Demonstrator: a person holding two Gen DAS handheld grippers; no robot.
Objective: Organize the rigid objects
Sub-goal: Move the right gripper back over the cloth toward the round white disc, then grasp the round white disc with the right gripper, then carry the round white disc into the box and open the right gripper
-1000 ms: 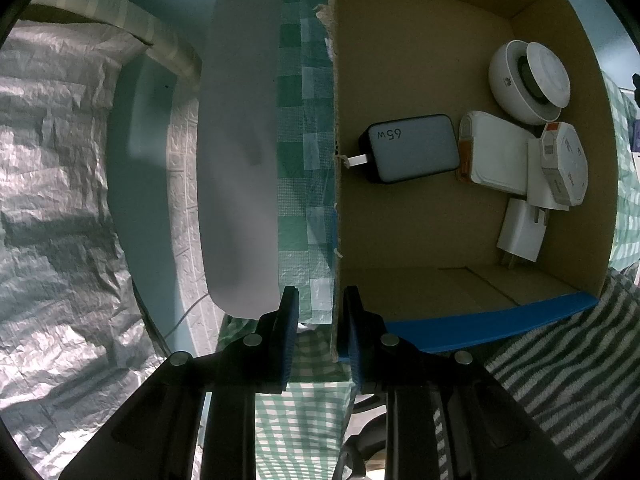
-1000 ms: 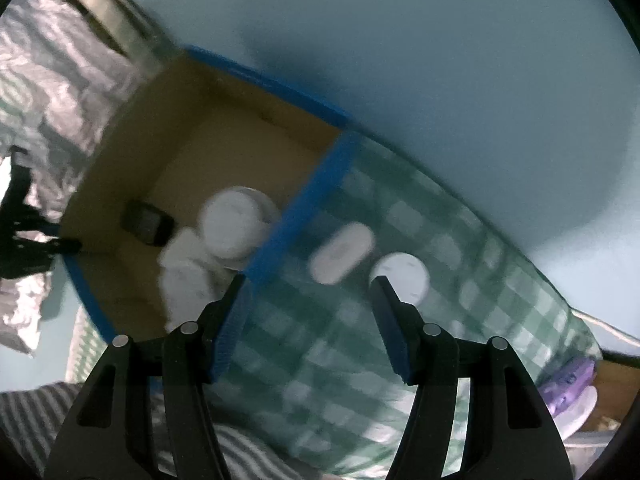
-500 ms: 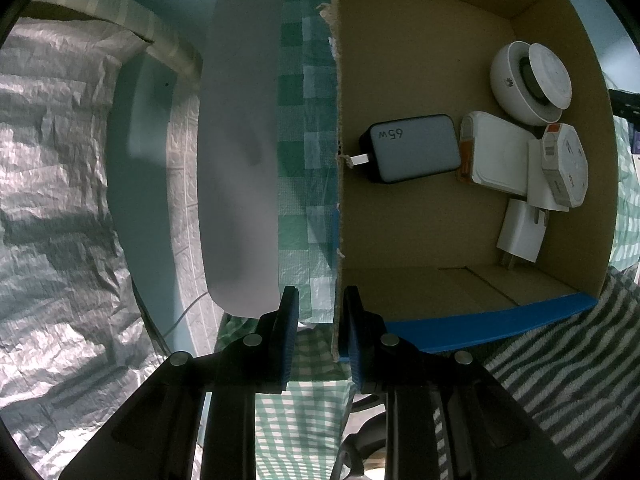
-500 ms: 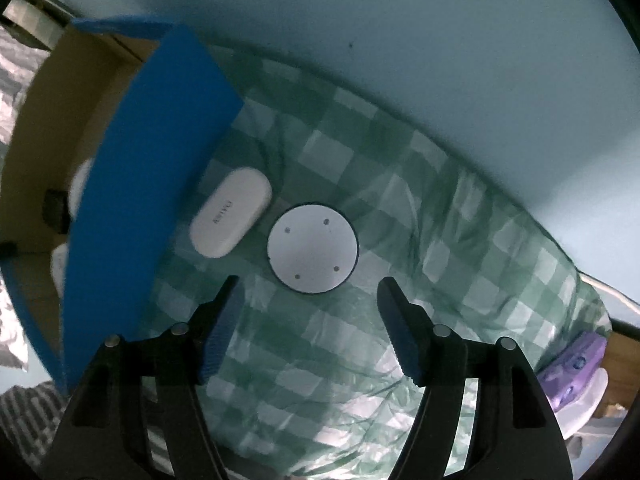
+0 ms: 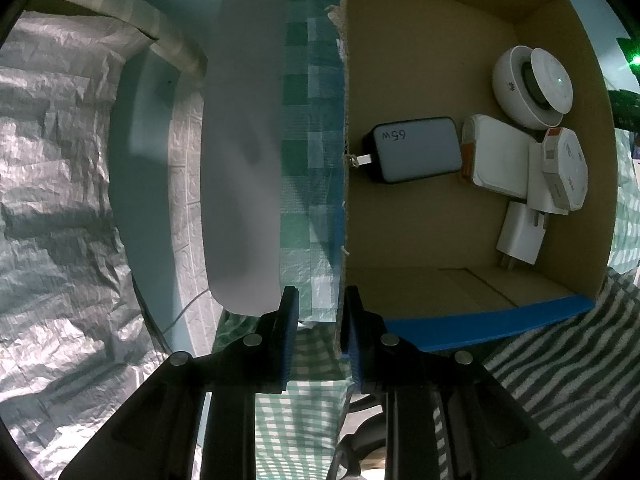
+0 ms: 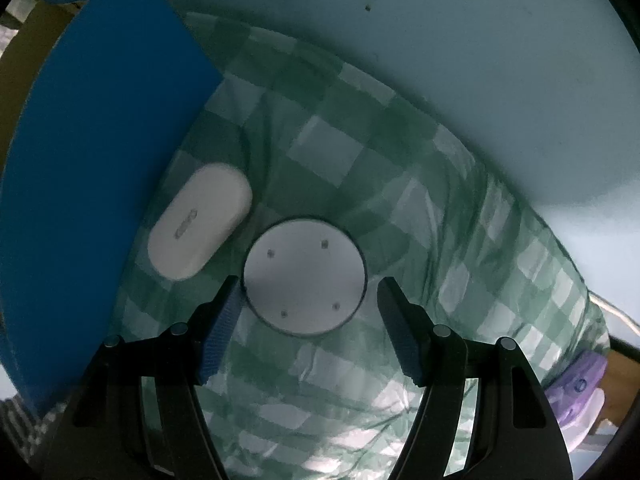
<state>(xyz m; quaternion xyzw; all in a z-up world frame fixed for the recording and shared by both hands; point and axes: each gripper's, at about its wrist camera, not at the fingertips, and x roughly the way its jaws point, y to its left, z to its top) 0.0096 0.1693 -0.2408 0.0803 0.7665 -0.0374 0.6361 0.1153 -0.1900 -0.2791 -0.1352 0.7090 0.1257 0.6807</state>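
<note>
Left wrist view
Left gripper (image 5: pixel 320 320): pointing steeply down, jaws drawn close around the box's near wall; the right pad lies on the cardboard edge, and whether the left pad presses too is unclear.
Box (image 5: pixel 400 60): open cardboard with blue tape on its rims, standing on checked cloth (image 5: pixel 304 120).
Inside: black charger (image 5: pixel 416 148) marked 65w, plug toward the gripped wall; white pack (image 5: pixel 500 156) just beside it; hexagonal box (image 5: pixel 566 168) leaning over that; white plug (image 5: pixel 520 236) below; round white speaker (image 5: pixel 528 80) near the far wall.

Right wrist view
Right gripper (image 6: pixel 310 316): pointing down, fingers released and standing wide, nothing clasped.
Disc (image 6: pixel 305 276): round, white, flat on the cloth, partly between the fingertips; the left pad is just at its rim.
Case (image 6: pixel 200 226): white oval, beside the disc, next to the box's blue flap (image 6: pixel 100 140).
</note>
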